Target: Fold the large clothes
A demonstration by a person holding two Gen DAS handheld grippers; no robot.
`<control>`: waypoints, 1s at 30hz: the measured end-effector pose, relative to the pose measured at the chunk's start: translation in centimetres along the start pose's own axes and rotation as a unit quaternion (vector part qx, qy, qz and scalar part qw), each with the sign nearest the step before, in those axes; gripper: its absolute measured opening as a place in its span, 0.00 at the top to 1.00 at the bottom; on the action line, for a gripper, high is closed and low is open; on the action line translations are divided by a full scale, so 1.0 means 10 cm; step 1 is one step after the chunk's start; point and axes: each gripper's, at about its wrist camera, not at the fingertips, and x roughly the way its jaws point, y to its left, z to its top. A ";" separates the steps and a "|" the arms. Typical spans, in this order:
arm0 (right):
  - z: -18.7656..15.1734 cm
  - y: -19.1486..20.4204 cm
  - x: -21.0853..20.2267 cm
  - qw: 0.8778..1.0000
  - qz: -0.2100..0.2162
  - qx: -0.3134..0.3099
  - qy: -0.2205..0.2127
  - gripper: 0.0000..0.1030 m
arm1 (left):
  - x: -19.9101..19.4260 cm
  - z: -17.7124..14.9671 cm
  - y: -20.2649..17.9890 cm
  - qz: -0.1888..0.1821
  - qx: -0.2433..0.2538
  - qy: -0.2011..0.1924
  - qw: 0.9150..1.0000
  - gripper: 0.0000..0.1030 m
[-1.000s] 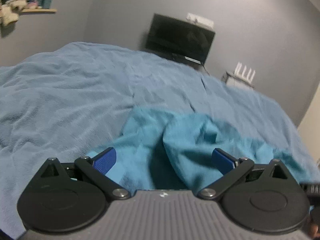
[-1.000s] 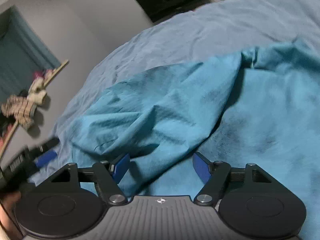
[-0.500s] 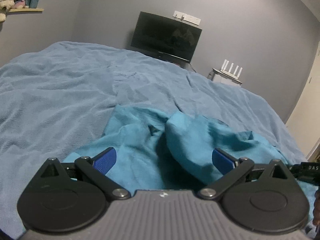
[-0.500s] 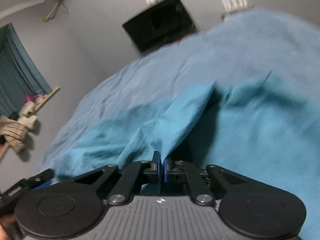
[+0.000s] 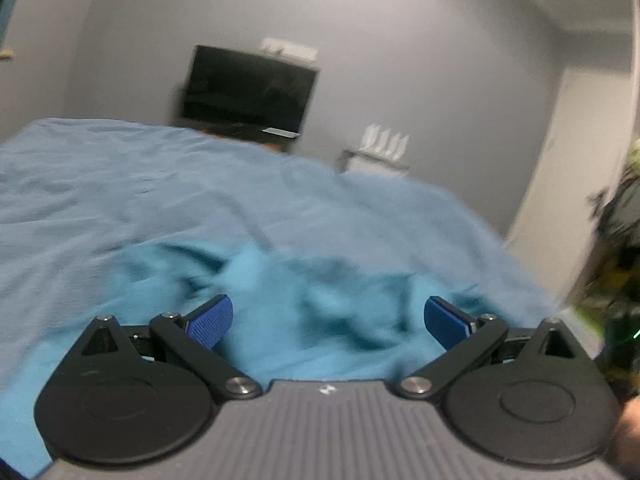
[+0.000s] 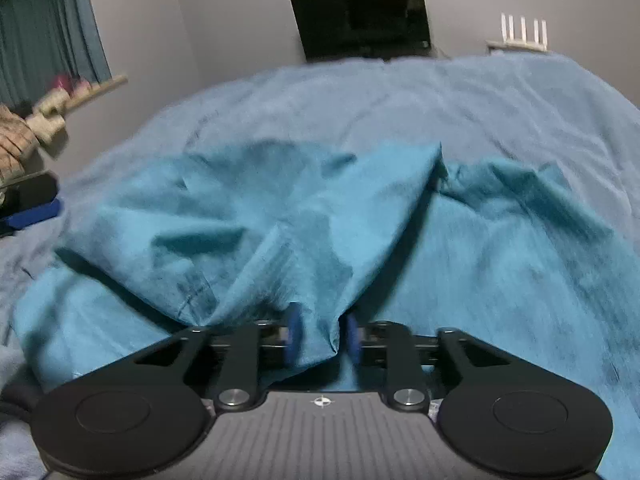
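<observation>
On the far left of the right camera's view there is a teal curtain (image 6: 48, 28), and under it a shelf (image 6: 102, 85) with soft toys (image 6: 24, 128). Just below the toys, at the left edge of that view, the left gripper (image 6: 30, 210) shows one blue finger tip. In its own view the left gripper (image 5: 326, 322) has its jaws wide apart with nothing between them. It hangs over the near edge of the bed (image 5: 120, 184), and the picture is blurry.

The bed is covered by a light blue blanket (image 6: 460, 96). A big teal shirt (image 6: 280, 216) lies rumpled on the blanket, near the front edge of the bed. In the left camera's view the shirt (image 5: 320, 300) lies just past the open fingers.

The right gripper (image 6: 319, 334) has its jaws pressed together on a fold of the shirt. The cloth rises from the fingers in a bunched ridge toward the middle of the bed.

Past the far edge of the bed a dark TV (image 6: 360, 16) sits by the gray wall. To its right is a white router (image 6: 522, 32) with thin sticks pointing up.
</observation>
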 end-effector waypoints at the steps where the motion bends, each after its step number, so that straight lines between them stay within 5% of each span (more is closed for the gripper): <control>1: 0.01 0.00 -0.05 1.000 -0.003 0.002 -0.017 0.56 | 0.02 0.02 -0.04 -0.008 0.003 -0.006 1.000 0.00; 4: 0.08 -0.05 -0.22 0.997 -0.011 0.002 -0.073 0.54 | 0.11 0.04 -0.10 -0.027 0.026 -0.004 0.999 0.08; 6: 0.16 -0.06 -0.26 0.995 -0.011 -0.001 -0.096 0.54 | 0.24 0.02 -0.07 -0.034 0.032 0.025 0.999 0.29; 8: 0.24 -0.03 -0.22 0.995 -0.004 -0.017 -0.097 0.56 | 0.38 -0.06 0.01 -0.042 0.028 0.063 0.997 0.37; 11: 0.33 0.06 0.02 0.994 0.011 -0.073 -0.081 0.61 | 0.52 -0.21 0.11 -0.023 0.050 0.105 0.993 0.37; 15: 0.33 0.14 0.45 0.992 -0.023 -0.118 -0.031 0.67 | 0.68 -0.43 0.28 -0.005 0.055 0.163 0.985 0.37; 21: 0.27 -0.09 0.86 0.997 -0.064 -0.050 0.009 0.81 | 0.92 -0.64 0.49 0.003 0.047 0.195 0.980 0.37; 23: 0.24 -0.12 0.88 0.998 -0.058 -0.039 0.000 0.78 | 0.94 -0.65 0.48 0.003 0.053 0.193 0.980 0.37; 26: 0.22 -0.10 0.75 0.999 -0.038 -0.028 -0.020 0.58 | 0.88 -0.65 0.46 0.000 0.052 0.187 0.981 0.37; 30: 0.13 0.02 0.39 0.999 0.016 -0.040 -0.031 0.50 | 0.82 -0.68 0.47 -0.004 0.053 0.173 0.983 0.32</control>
